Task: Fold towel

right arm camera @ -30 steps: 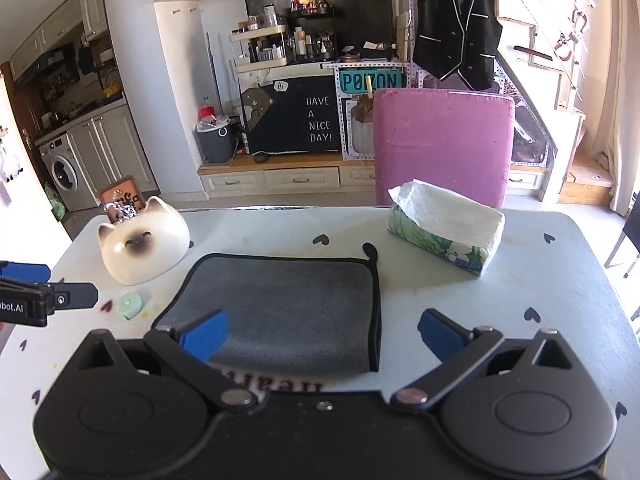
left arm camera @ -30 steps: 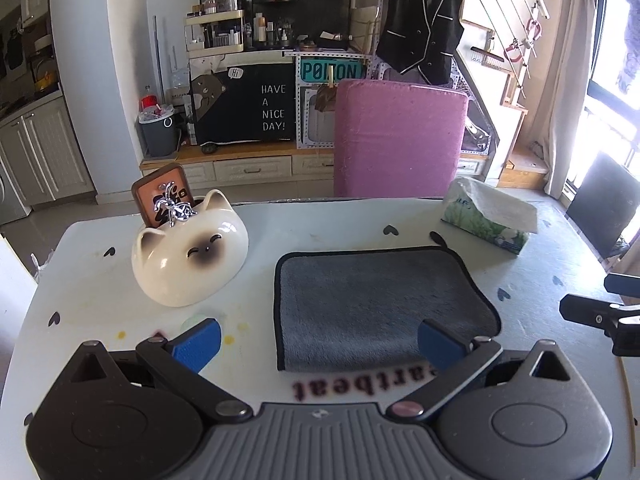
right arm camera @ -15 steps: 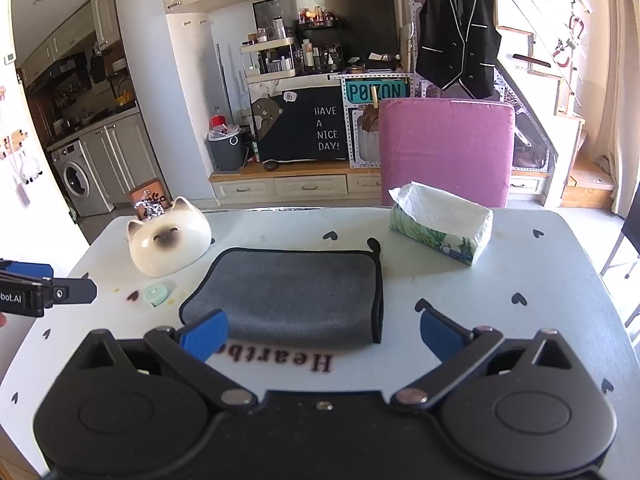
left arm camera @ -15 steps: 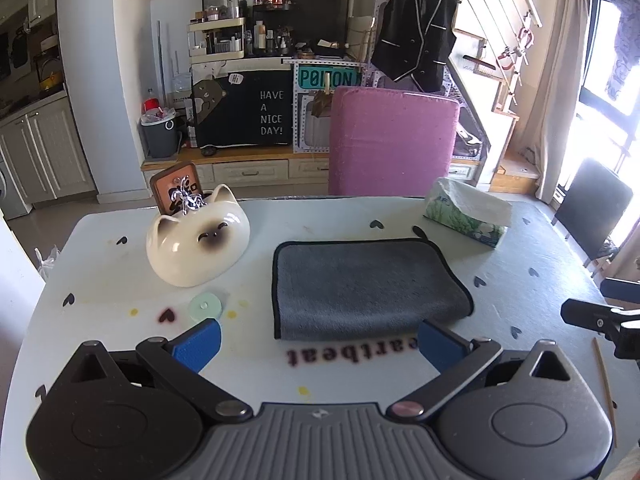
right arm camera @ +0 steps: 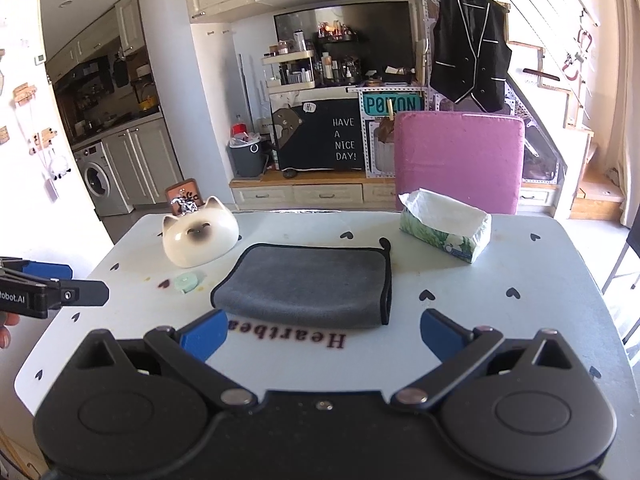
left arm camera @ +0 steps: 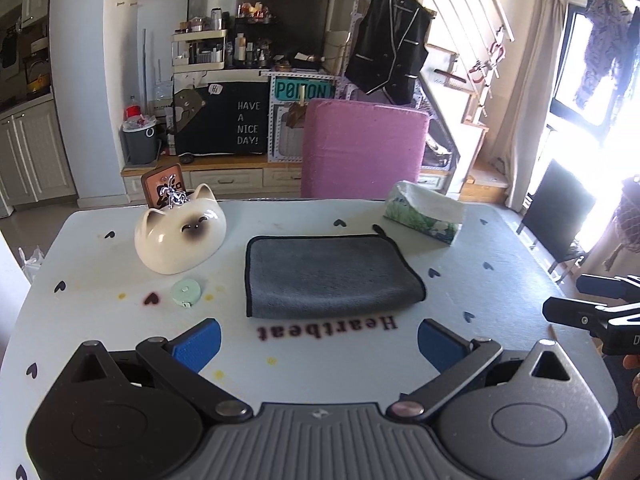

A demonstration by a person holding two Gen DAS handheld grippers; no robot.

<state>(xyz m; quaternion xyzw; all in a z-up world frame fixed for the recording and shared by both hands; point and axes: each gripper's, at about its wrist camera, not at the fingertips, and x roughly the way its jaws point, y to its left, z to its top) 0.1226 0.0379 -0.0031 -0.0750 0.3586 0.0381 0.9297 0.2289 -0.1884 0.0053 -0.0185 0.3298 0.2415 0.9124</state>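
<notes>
— Both tools have pulled back, haven't they?
— Yes; left tool (left arm camera: 318,342) and right tool (right arm camera: 322,338) hang spread wide, empty. The folded grey microfibre towel (left arm camera: 330,276) lies on the white tabletop (left arm camera: 500,280). Looks finished.

Pink chair (right arm camera: 459,162) sits behind the white surface (right arm camera: 520,320), black chalkboard sign (right arm camera: 320,136) centre frame, washing machine (right arm camera: 98,178) far left. Super bright window (left arm camera: 596,92) upper right, black vest (right arm camera: 470,44) hanging up top.
</notes>
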